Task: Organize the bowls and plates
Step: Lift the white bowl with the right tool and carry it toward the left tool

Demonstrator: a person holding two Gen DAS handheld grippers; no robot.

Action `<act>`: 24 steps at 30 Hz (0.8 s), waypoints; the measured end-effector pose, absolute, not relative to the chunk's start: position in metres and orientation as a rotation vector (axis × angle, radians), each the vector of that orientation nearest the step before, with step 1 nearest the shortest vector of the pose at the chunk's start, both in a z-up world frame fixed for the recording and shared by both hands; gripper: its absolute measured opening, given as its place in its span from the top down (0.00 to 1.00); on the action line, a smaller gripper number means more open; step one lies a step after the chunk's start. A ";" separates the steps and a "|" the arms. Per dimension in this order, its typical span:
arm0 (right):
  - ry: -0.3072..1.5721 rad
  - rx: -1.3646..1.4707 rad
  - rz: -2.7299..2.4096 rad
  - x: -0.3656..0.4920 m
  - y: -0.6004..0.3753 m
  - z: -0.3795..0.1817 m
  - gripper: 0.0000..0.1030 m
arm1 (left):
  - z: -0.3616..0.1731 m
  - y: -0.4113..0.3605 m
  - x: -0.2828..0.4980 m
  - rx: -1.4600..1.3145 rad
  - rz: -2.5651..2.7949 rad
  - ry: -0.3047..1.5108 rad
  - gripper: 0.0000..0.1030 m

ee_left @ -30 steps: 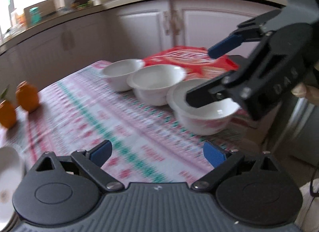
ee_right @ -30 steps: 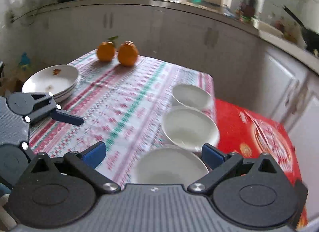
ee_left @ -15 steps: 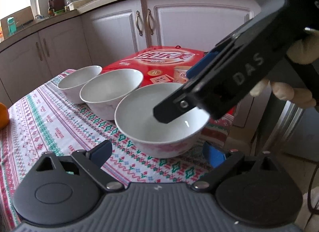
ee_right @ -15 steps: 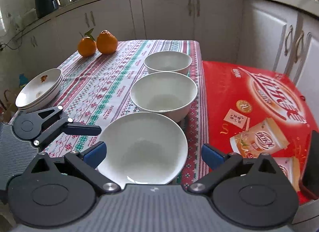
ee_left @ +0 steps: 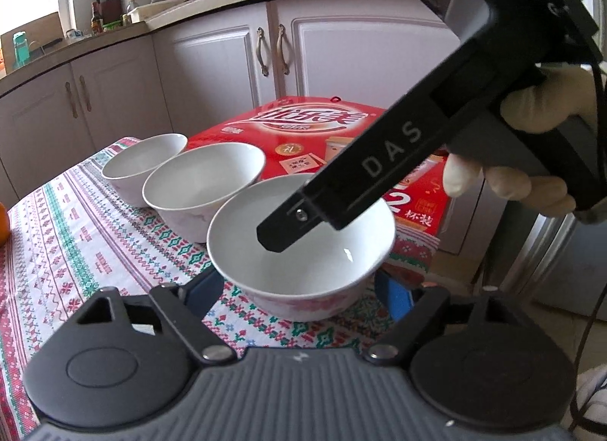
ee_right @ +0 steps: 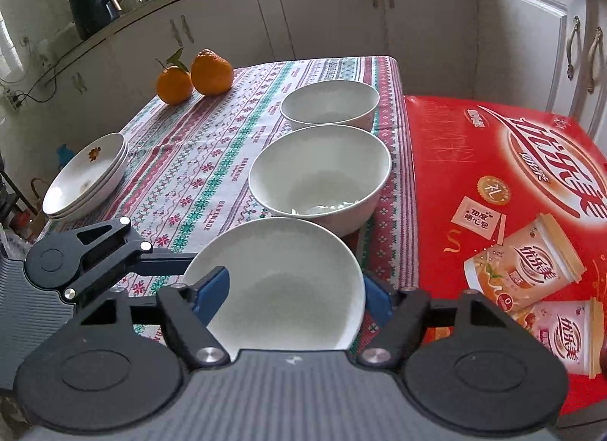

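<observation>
Three white bowls stand in a row along the table's right edge. The nearest bowl sits between the jaws of both grippers. My right gripper is closing, and its blue pads meet the rim on both sides. My left gripper is also closing. Its pads flank the bowl low down, with tablecloth showing in the gaps. The middle bowl and the far bowl stand free. A stack of white plates rests at the table's left edge.
A red drinks box lies level with the table just right of the bowls. Two oranges sit at the far left of the patterned tablecloth. A gloved hand holds the right gripper. Kitchen cabinets run behind.
Both grippers came in toward the nearest bowl and lowered. Their jaws narrowed around it, the right more than the left. The bowls have not moved.
</observation>
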State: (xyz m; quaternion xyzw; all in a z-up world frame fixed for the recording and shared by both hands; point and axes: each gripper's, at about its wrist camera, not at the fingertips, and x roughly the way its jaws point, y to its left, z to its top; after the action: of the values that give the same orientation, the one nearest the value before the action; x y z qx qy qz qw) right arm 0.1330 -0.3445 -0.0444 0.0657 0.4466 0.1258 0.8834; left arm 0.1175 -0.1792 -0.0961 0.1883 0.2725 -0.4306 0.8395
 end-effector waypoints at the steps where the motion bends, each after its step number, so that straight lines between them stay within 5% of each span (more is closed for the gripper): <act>1: 0.935 0.151 0.264 0.134 -0.346 -0.045 0.24 | -0.096 -0.180 0.118 0.397 -0.911 0.577 0.17; 24: 0.951 0.238 0.322 0.135 -0.331 -0.029 0.23 | -0.081 -0.156 0.112 0.380 -0.885 0.603 0.17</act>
State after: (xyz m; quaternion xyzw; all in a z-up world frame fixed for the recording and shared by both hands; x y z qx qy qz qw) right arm 0.1352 -0.3311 -0.0291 0.1137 0.4548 0.1538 0.8698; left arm 0.1115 -0.1560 -0.0809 0.1800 0.2854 -0.4192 0.8429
